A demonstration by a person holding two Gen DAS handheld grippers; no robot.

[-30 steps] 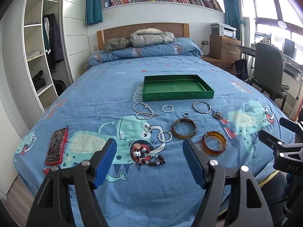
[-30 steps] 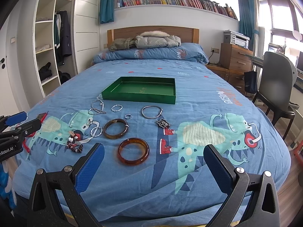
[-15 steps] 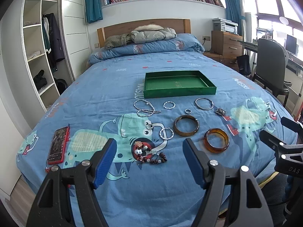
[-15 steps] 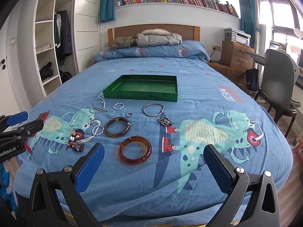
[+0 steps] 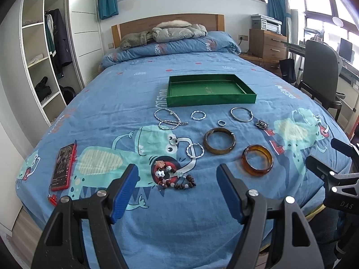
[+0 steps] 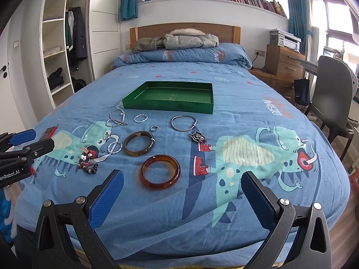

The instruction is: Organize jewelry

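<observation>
Left gripper (image 5: 177,188) and right gripper (image 6: 181,195) hover level, fingers spread wide (nothing between them).

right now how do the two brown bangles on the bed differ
The near bangle is a clear orange amber; the far bangle is a darker, murkier olive brown. The near bangle looks thicker walled, the far bangle slimmer. The near bangle lies closest to the right gripper; the far bangle sits nearer the green tray. Both lie flat on the blue bedspread, untouched.

Both the left gripper (image 5: 177,188) and the right gripper (image 6: 180,190) have drawn back slightly from the bed (image 6: 258,116), so the jewelry sits higher in view.
</observation>
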